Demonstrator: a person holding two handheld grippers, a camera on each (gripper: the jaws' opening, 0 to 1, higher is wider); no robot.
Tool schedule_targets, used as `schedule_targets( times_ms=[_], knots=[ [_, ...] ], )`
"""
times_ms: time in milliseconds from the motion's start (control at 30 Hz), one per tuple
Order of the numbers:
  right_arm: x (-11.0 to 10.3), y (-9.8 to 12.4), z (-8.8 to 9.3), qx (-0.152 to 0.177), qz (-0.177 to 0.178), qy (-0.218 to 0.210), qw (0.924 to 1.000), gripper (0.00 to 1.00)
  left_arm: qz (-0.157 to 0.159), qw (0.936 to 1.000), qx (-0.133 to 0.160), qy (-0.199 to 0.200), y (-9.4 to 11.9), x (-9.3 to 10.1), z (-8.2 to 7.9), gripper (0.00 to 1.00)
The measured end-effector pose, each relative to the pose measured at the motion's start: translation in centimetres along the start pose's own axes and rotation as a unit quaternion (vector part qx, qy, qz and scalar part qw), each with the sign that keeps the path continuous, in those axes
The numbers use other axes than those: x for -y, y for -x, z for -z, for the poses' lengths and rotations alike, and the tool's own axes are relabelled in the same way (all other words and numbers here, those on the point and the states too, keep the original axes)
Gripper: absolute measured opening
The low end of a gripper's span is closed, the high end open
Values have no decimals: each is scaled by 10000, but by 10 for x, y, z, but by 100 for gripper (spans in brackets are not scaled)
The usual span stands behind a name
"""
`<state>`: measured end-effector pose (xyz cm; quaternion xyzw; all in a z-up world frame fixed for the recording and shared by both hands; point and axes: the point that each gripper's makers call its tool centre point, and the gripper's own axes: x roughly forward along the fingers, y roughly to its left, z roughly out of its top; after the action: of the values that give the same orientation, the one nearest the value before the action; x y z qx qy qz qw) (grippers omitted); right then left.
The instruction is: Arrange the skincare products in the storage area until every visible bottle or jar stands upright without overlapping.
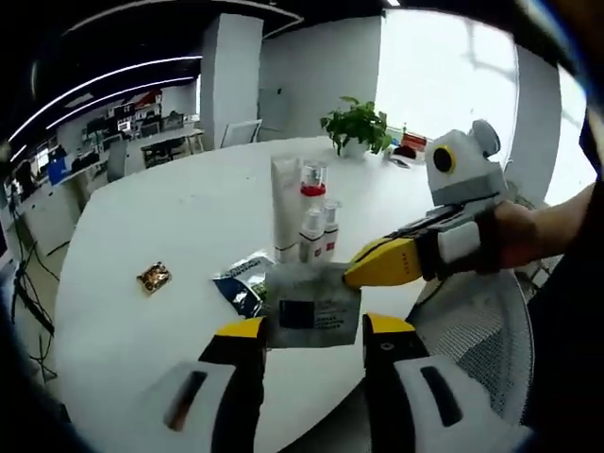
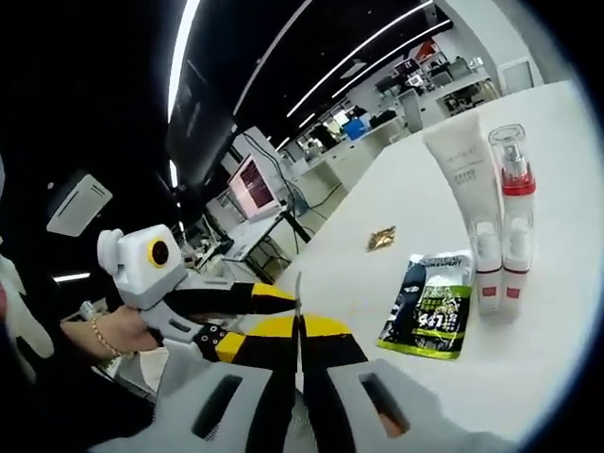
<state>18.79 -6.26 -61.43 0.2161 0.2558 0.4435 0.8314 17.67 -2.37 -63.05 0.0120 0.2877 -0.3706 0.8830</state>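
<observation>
grey-bodied left gripper (image 1: 316, 332) and right gripper (image 2: 299, 342), yellow-tipped black jaws; a beaded bracelet (image 2: 98, 338) on the wrist.

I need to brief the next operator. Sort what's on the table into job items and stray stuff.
Job items: white tube; red-collared pump bottle; two small white bottles; flat silver sachet held by both grippers, left gripper, right gripper.

Stray: dark printed packet; gold wrapper; potted plant.

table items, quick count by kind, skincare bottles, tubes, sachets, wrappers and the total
White tube: 1
Red-collared pump bottle: 1
Small white bottles: 2
Dark printed sachet: 1
Silver sachet, held in the grippers: 1
Gold wrapper: 1
Total: 7
</observation>
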Motion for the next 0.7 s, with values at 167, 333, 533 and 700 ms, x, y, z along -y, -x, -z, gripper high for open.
schedule_targets(
  times_ms=[167,333,533,700],
  knots=[
    [1,5,-5,31,-138,-126,9998,1,157,9997,-30,187,6,-7,7,41],
    [-6,5,-5,-18,-314,-153,9994,1,789,9928,110,896,11,2,4,34],
    [-8,3,-4,-78,-297,-92,9995,1,839,9925,77,891,16,-4,6,22],
    [-6,1,-4,-78,-182,-32,9998,1,722,9933,117,898,20,-10,5,9]
  ],
)
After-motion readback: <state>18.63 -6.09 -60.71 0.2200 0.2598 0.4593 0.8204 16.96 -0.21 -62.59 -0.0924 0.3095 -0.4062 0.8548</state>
